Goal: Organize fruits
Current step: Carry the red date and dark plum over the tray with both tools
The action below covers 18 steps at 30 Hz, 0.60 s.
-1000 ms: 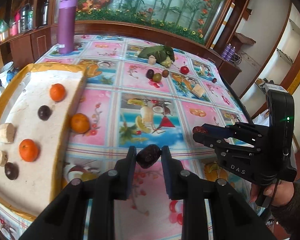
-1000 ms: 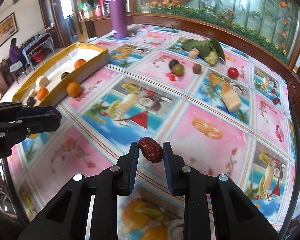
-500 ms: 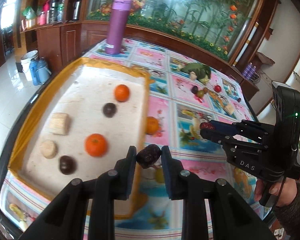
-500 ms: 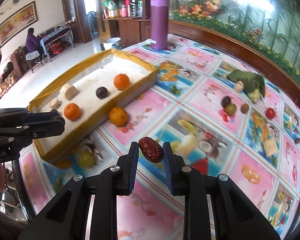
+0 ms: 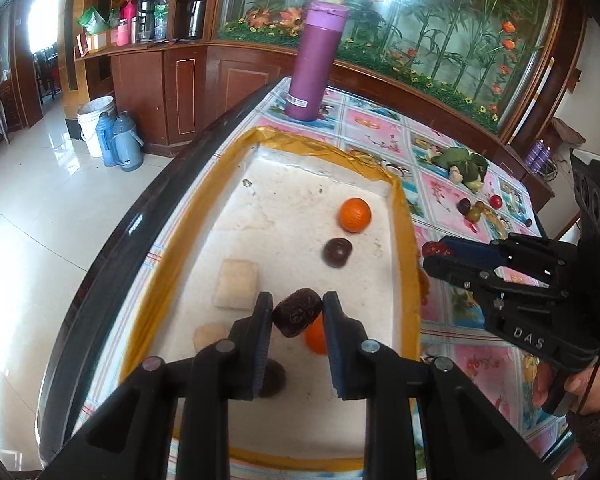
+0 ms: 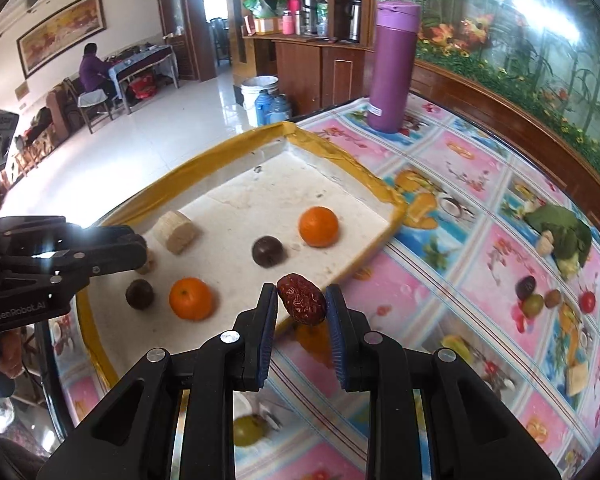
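Observation:
My left gripper is shut on a dark brown date and holds it above the white tray with a yellow rim. My right gripper is shut on a red date over the tray's near edge; it also shows in the left wrist view. In the tray lie two oranges, two dark round fruits and pale chunks.
A purple flask stands on the table behind the tray. More small fruits and a green leaf bundle lie on the patterned cloth at right. An orange lies outside the tray under my right gripper. The table edge runs left of the tray.
Both grippers have moved left from over the patterned cloth to the tray, each still holding its date. The left one is now over the tray's inside.

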### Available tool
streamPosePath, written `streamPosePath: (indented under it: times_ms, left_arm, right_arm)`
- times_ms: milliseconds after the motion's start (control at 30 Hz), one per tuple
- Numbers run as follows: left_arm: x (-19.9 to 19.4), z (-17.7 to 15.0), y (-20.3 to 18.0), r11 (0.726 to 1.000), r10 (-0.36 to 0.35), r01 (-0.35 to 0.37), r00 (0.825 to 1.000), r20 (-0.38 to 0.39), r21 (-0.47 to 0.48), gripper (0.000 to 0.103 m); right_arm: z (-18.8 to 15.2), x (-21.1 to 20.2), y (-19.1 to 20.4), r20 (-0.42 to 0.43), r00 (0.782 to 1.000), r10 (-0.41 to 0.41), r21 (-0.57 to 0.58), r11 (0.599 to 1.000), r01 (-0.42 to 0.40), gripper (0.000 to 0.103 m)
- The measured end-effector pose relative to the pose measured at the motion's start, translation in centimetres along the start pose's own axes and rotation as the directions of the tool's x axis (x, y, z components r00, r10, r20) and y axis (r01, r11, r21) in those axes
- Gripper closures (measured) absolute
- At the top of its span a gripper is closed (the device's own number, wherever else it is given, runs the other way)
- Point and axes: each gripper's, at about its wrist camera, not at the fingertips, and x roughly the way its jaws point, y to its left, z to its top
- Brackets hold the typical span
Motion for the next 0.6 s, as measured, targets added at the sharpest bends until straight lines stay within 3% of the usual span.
streamPosePath:
  times_ms: [333, 600]
  left_arm:
    - [3.6, 3.0, 1.2, 0.999, 0.026, -0.027, 0.999, -0.045, -0.018, 0.075]
    - [6.7, 4.7, 1.9, 0.999, 0.037, -0.040, 0.994, -0.103, -0.032, 0.075]
  right_arm:
    - [1.3, 3.5, 2.3, -0.050, 0.998, 0.034, -0.043, 0.998, -0.036, 0.079]
    - [1.9, 5.3, 1.0, -0.080, 0.997, 0.020, -0.035, 0.999, -0.023, 0.079]
